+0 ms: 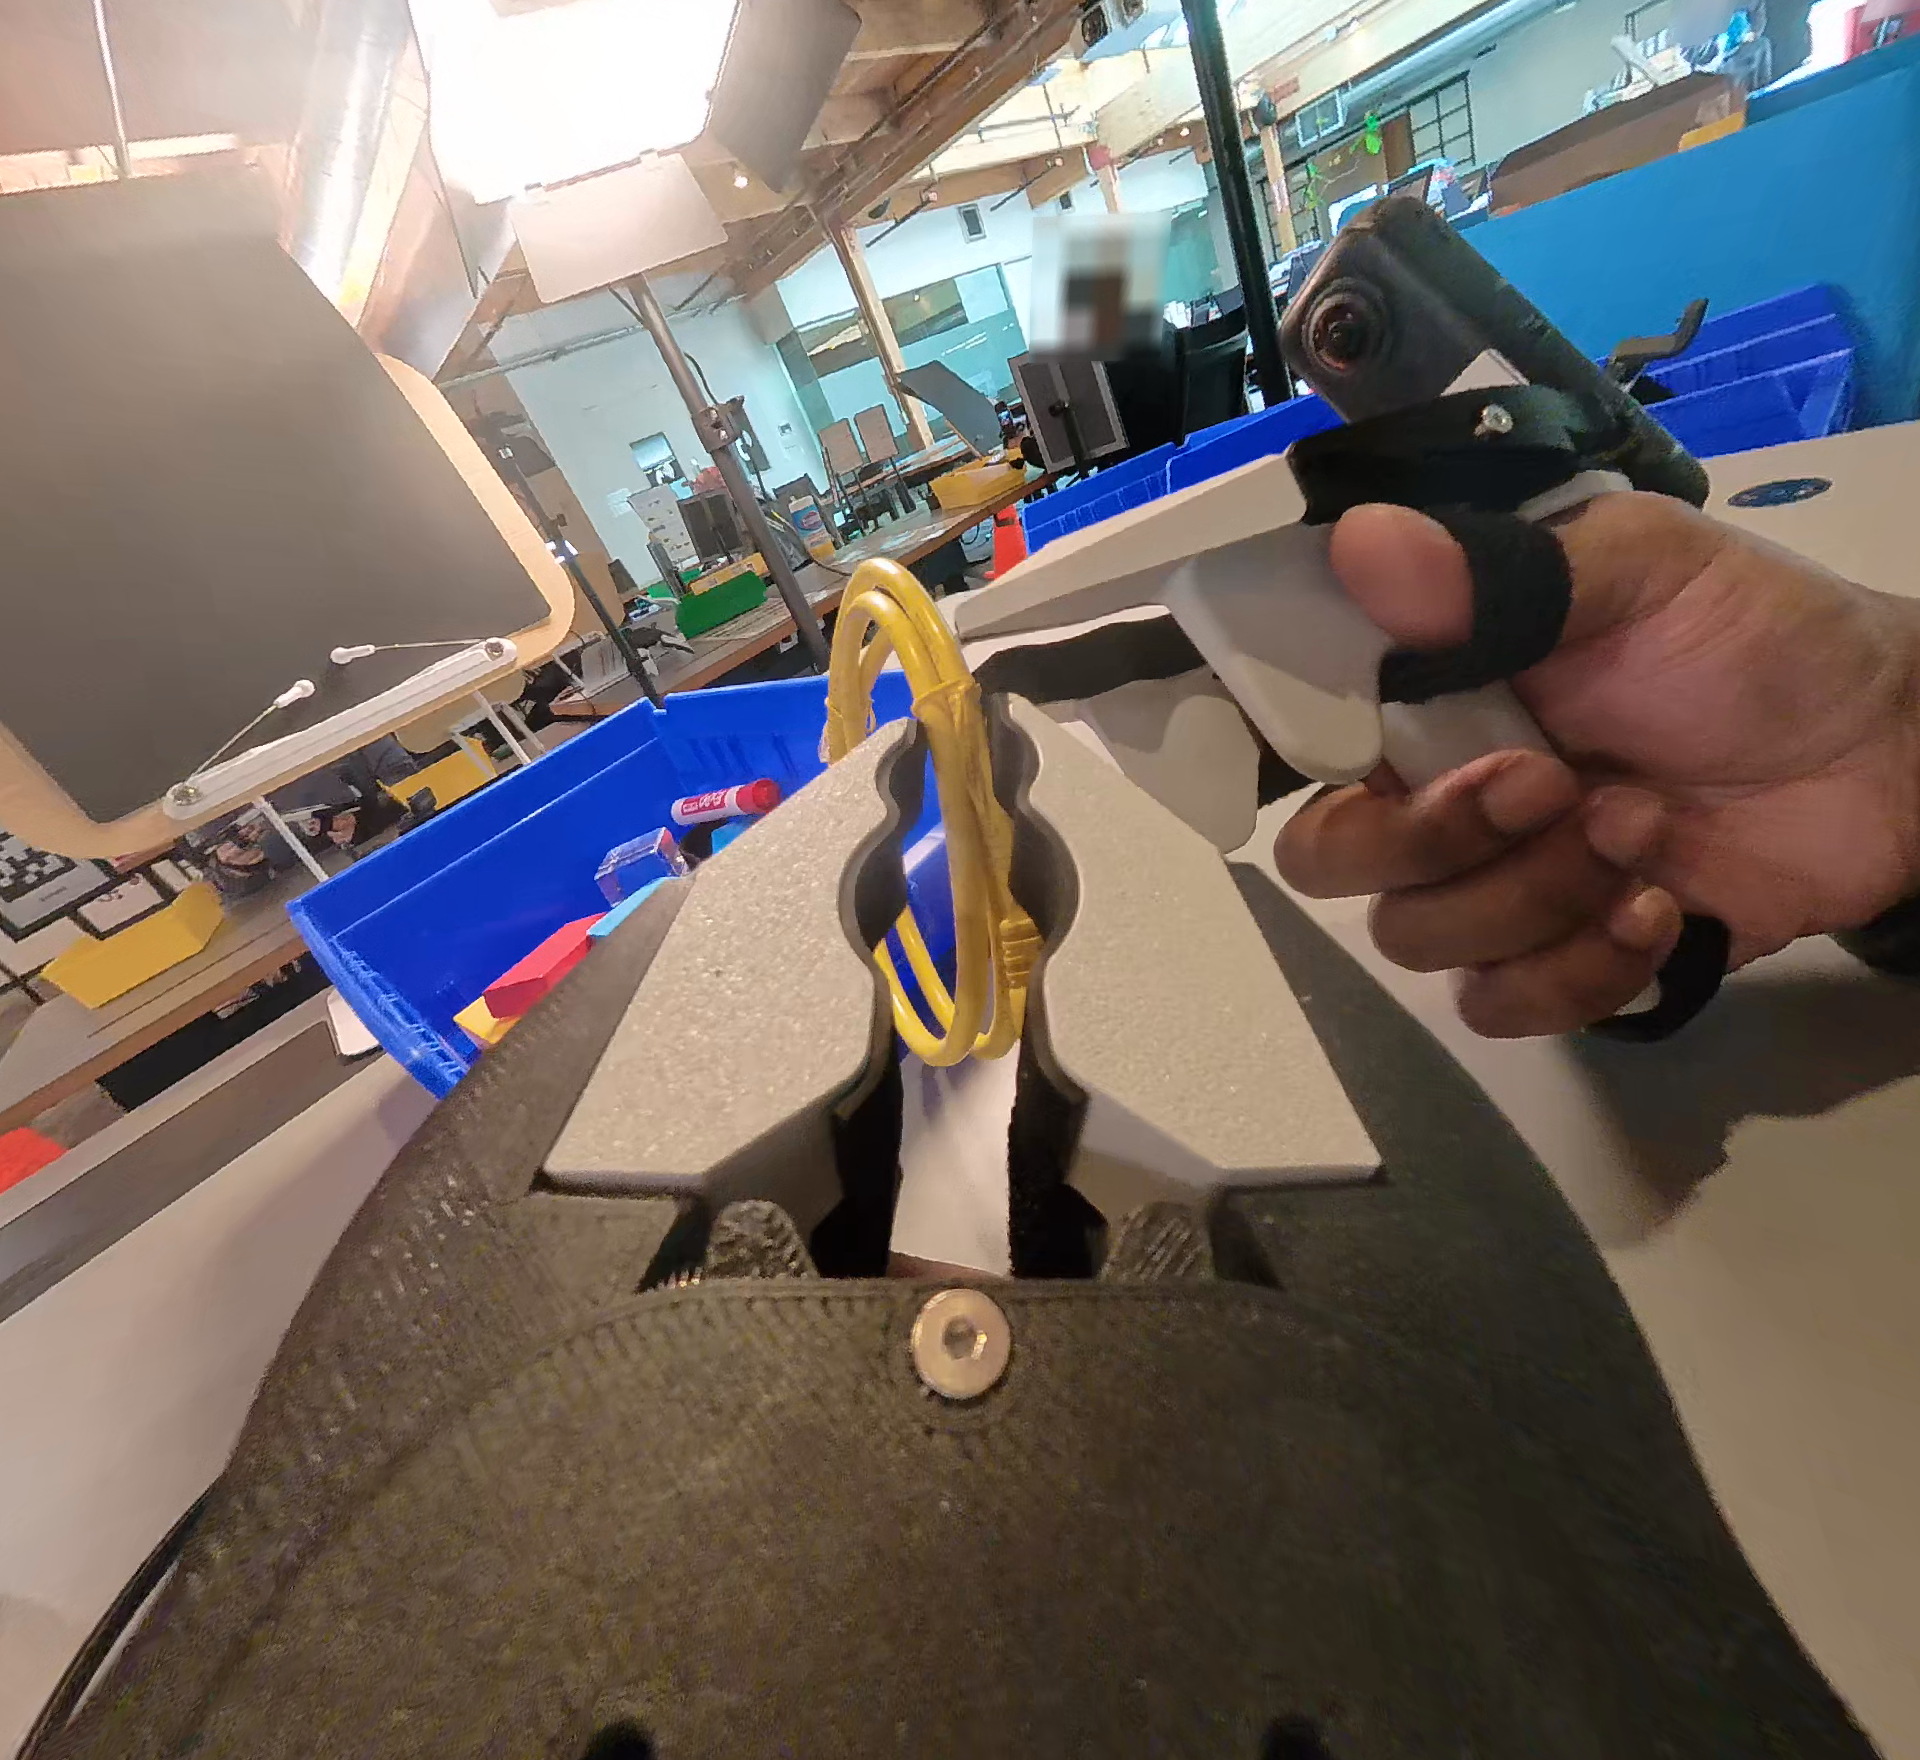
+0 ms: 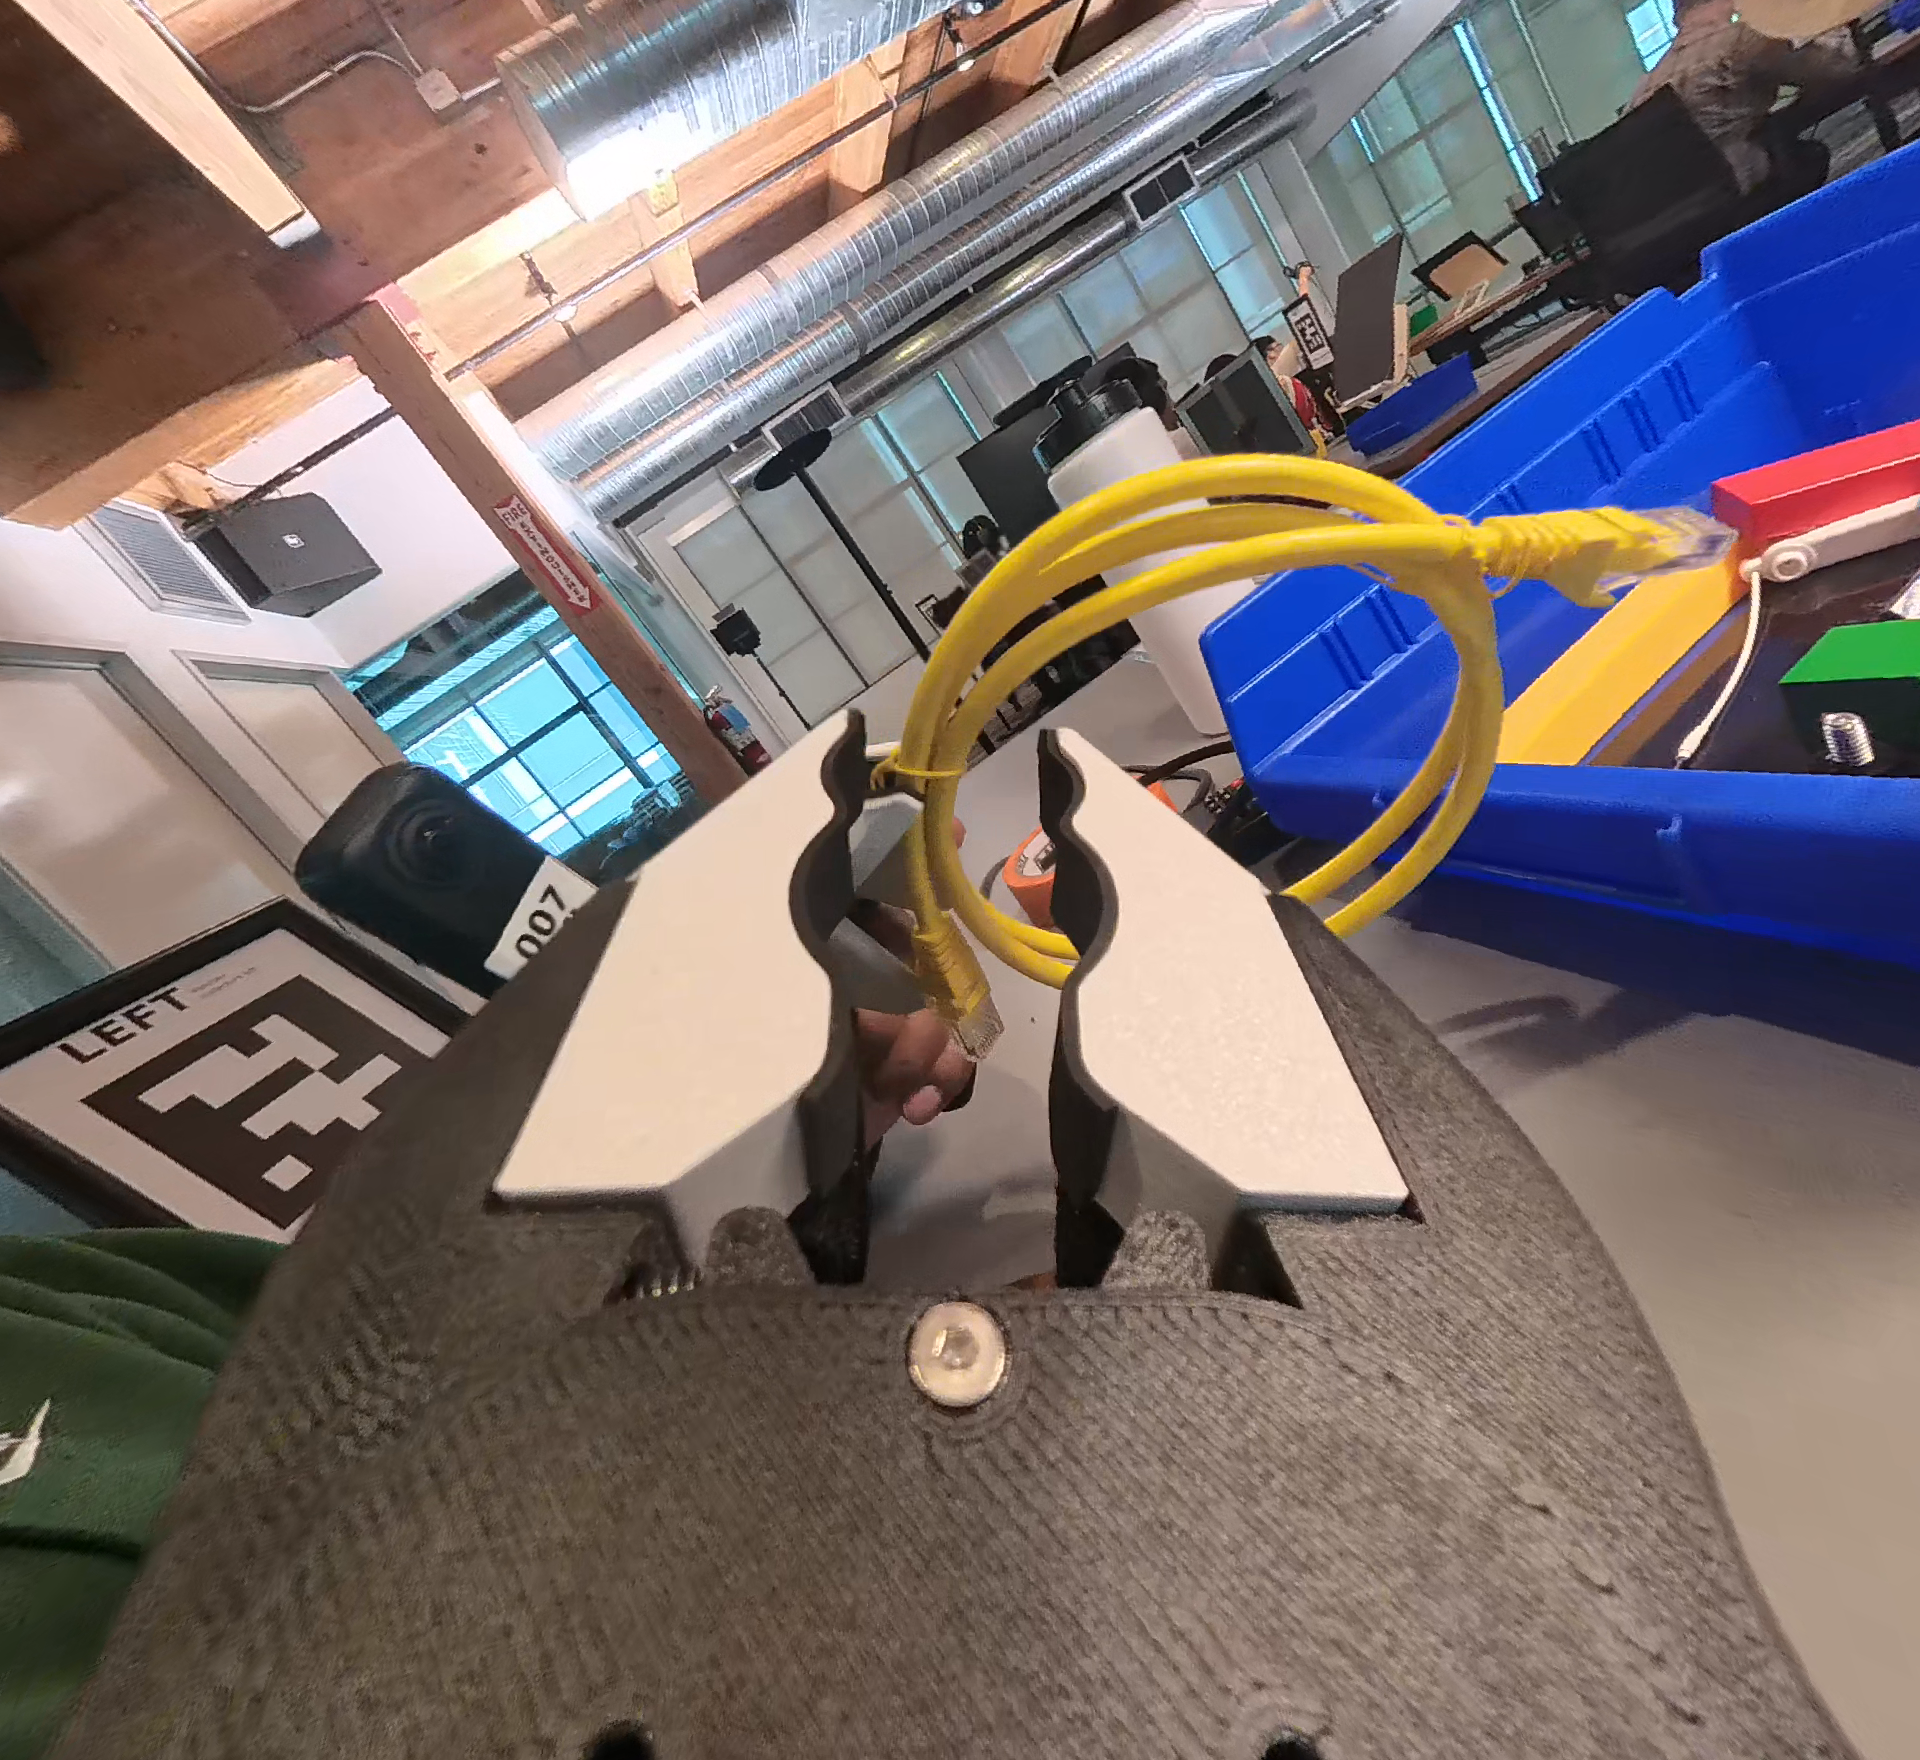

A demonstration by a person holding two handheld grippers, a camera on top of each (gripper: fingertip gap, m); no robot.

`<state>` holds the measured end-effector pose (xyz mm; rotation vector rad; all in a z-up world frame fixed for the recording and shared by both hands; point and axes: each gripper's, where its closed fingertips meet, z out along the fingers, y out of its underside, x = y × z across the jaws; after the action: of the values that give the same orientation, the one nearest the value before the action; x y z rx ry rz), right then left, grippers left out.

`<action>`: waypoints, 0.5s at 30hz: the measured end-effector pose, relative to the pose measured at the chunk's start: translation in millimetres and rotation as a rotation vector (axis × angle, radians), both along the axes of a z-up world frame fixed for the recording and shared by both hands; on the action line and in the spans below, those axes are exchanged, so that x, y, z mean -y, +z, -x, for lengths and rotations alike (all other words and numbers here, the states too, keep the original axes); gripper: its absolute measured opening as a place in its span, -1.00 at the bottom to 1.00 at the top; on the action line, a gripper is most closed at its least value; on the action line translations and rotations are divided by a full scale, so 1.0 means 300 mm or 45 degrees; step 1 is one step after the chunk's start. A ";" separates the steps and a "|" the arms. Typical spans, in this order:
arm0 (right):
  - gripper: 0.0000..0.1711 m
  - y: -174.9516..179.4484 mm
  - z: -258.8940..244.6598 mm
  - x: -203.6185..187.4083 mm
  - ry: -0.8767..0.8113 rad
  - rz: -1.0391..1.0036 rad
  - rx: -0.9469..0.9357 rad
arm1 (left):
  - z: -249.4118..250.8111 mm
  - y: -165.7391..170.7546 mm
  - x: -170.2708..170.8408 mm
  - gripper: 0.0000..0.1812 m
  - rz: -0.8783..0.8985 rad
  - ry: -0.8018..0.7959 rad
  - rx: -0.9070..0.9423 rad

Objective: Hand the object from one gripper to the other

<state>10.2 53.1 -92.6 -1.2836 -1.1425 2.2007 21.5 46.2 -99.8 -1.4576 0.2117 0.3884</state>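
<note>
handover | we find left gripper [image 1: 951, 775] clamped on yellow cable coil [image 1: 956, 837] | right gripper [image 2: 951, 780] fingers apart around it | risk: early release drops coil

A pale grey surface [image 2: 1662, 1191] carries a blue bin [image 2: 1621, 837], with an orange tape roll [image 2: 1023, 863] just beside the bin.
</note>
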 end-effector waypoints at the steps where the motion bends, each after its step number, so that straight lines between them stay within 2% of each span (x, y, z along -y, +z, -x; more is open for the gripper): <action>1: -0.61 -0.001 0.001 0.001 0.001 -0.001 0.003 | -0.005 -0.002 -0.001 -0.86 0.003 -0.006 -0.007; 5: -0.62 -0.007 0.005 -0.003 -0.010 0.000 0.015 | -0.025 -0.014 -0.010 -0.86 0.032 -0.032 -0.036; 7: -0.72 -0.010 0.007 -0.005 -0.027 -0.022 0.015 | -0.028 -0.022 -0.014 -0.86 0.047 -0.033 -0.046; 10: -0.77 -0.014 0.009 -0.009 -0.065 -0.076 0.012 | -0.026 -0.030 -0.018 -0.86 0.061 -0.038 -0.030; 13: -0.79 -0.017 0.010 -0.017 -0.125 -0.157 0.006 | -0.030 -0.039 -0.022 -0.84 0.078 -0.092 0.042; 15: -0.81 -0.032 0.016 -0.027 -0.198 -0.263 0.021 | -0.031 -0.029 -0.015 -0.75 0.063 -0.165 0.166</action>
<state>5.3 61.3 -102.2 -1.2596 -1.1977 1.9105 31.0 50.8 -108.4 -1.5034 0.2110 0.1831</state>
